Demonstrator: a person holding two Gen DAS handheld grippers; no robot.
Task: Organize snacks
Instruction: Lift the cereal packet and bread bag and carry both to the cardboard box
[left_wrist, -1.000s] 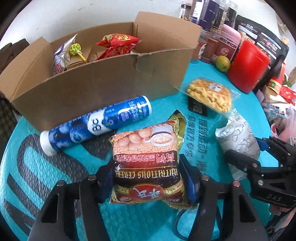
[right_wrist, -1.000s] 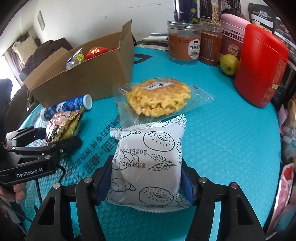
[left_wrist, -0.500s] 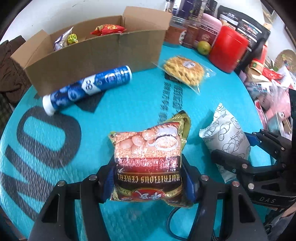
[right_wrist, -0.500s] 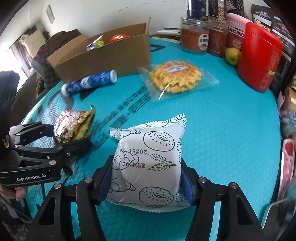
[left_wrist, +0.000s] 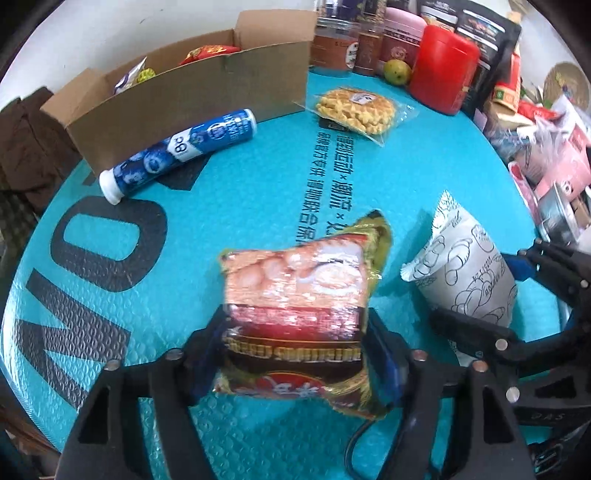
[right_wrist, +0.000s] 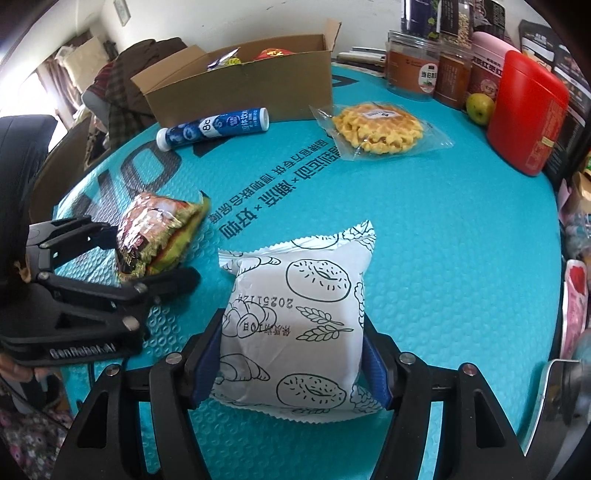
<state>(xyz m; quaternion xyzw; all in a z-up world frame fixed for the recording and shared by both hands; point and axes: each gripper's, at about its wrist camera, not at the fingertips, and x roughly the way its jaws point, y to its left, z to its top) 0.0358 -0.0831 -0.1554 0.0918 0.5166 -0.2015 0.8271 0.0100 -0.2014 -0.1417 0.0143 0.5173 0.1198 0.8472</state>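
A red and gold cereal packet (left_wrist: 295, 295) lies blurred and tilted between the fingers of my left gripper (left_wrist: 295, 325), low over the teal mat (left_wrist: 240, 206). The left jaws are opening and a thin gap shows beside each pad. In the right wrist view the left gripper (right_wrist: 144, 254) straddles the cereal packet (right_wrist: 155, 229). My right gripper (right_wrist: 293, 325) has a white bread packet (right_wrist: 295, 317) between its blue pads. These jaws are opening too, but the pads still touch the packet. An open cardboard box (right_wrist: 240, 88) with a few snacks inside stands at the back.
A blue tube (left_wrist: 177, 147) lies against the box (left_wrist: 192, 85). A wrapped waffle (right_wrist: 376, 127) sits right of it. A red canister (right_wrist: 524, 110), jars (right_wrist: 410, 70) and a green fruit (right_wrist: 480, 107) line the back right edge. Packets crowd the right side.
Both grippers have drawn back from the box, each with its packet. The left jaws have widened and the cereal packet has tipped and blurred between them.
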